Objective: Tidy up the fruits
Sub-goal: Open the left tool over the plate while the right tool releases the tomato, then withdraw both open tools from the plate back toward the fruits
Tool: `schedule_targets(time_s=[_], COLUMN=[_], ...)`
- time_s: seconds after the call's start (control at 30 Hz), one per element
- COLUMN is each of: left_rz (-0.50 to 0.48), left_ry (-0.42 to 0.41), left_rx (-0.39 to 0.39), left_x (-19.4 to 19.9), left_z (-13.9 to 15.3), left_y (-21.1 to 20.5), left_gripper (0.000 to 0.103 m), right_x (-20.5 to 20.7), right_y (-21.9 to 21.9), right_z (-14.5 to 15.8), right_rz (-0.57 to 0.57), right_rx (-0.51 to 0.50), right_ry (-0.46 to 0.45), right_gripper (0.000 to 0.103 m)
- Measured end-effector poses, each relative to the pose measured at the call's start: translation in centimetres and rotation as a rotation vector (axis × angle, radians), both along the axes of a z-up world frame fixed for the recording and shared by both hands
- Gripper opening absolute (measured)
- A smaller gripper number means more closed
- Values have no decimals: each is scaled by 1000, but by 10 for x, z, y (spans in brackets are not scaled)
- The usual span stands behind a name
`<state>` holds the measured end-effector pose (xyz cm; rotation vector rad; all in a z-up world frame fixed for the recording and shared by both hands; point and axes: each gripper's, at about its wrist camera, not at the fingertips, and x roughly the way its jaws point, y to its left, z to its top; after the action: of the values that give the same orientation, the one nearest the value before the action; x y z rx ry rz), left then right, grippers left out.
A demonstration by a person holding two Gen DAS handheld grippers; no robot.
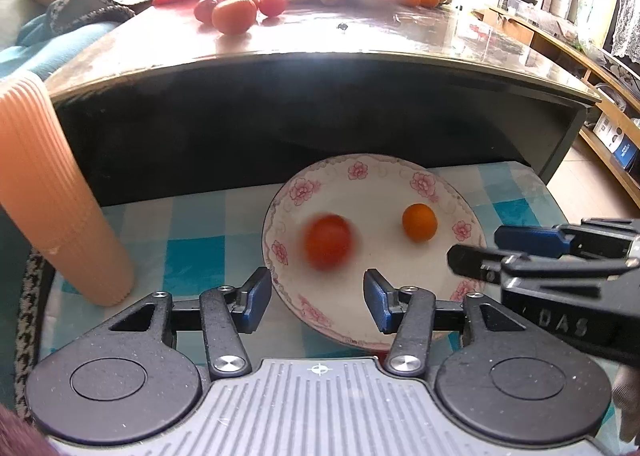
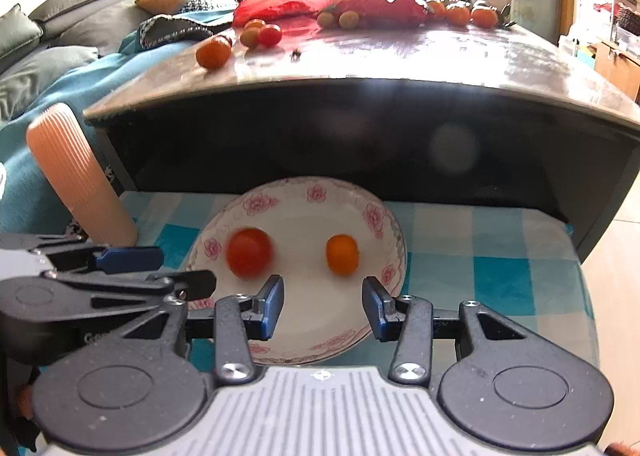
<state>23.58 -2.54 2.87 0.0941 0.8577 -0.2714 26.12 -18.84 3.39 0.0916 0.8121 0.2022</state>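
On the blue checked cloth below the dark table, our floral plate carries a blurred red tomato on its left side and a small orange fruit to the right, apart. We hold the left gripper and right gripper over the plate's near rim, jaws parted, nothing between them. More fruits lie on the table.

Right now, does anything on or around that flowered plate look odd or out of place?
The red tomato on the plate is smeared with blur while the orange fruit beside it is sharp, so it seems to be rolling. Nothing looks spilled or broken.
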Motion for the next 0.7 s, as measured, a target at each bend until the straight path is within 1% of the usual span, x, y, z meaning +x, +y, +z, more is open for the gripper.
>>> schedule_targets(time_s=[0.23,0.5,0.7], left_rz=[-4,-25,-24], left_ry=[-10,4,3], left_rx=[-3,6,-6], left_x=[-19,-46,-62], left_z=[13,17,23], left_y=[-3,-6,-3], left_gripper=[60,61,63], right_x=[-19,-47,-72], right_y=[-1,5,5], right_z=[18,32,40], right_rz=[-1,17,12], right_rx=[-6,-35,-17], right_ry=[-8,-9,-9], right_gripper=[59,59,59])
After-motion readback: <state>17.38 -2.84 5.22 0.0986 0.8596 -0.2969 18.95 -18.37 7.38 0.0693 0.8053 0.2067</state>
